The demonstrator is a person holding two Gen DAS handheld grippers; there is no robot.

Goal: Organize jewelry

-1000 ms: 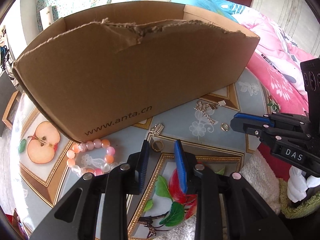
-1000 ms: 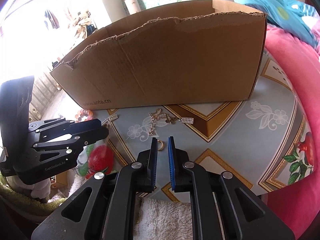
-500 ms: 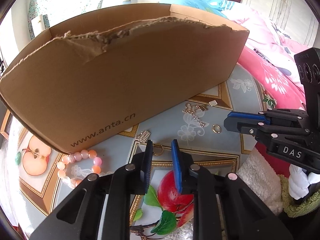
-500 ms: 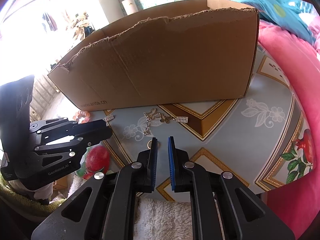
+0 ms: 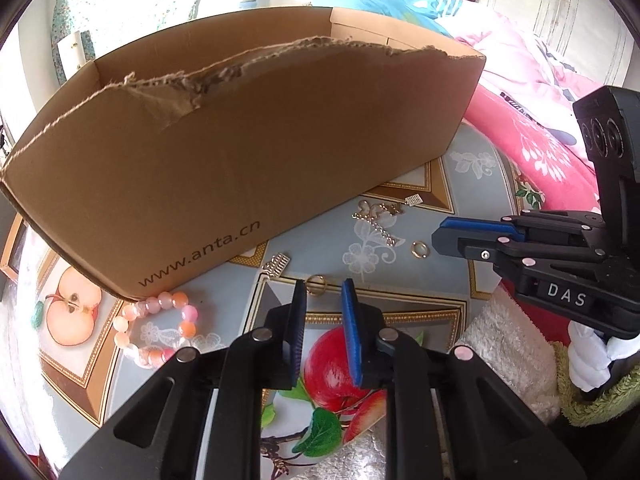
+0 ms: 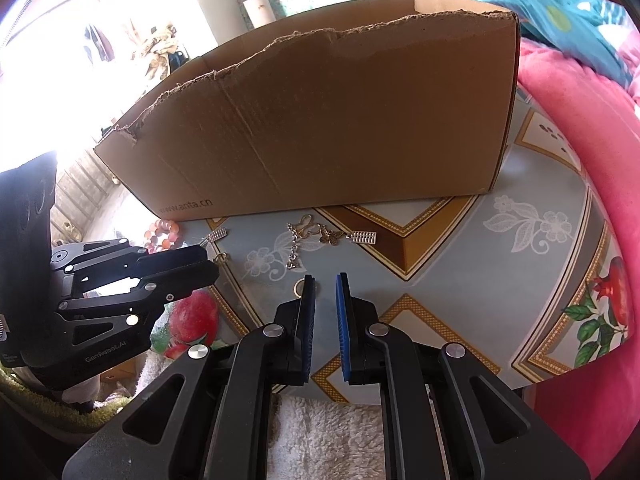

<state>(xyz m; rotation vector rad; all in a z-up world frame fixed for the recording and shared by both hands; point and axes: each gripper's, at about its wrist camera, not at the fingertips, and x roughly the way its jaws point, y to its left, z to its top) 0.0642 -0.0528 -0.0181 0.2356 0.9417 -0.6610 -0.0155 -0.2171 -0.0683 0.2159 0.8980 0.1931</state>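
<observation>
Jewelry lies on the patterned table in front of a cardboard box. My left gripper hangs just above the table with a narrow gap between its jaws. A gold ring lies at its tips beside the left finger, and nothing is pressed between the pads. My right gripper also shows a narrow gap with nothing in it. A second gold ring lies half hidden behind its left finger. A chain with charms lies further out toward the box. A pink bead bracelet lies to the left.
Two small silver abacus charms lie near the box wall. The tall cardboard box blocks the far side. A pink quilt borders the table on the right. A white fluffy cloth lies at the near edge.
The left gripper's jaws have narrowed and its tips have come up to the gold ring. The right gripper has kept its place and its gap.
</observation>
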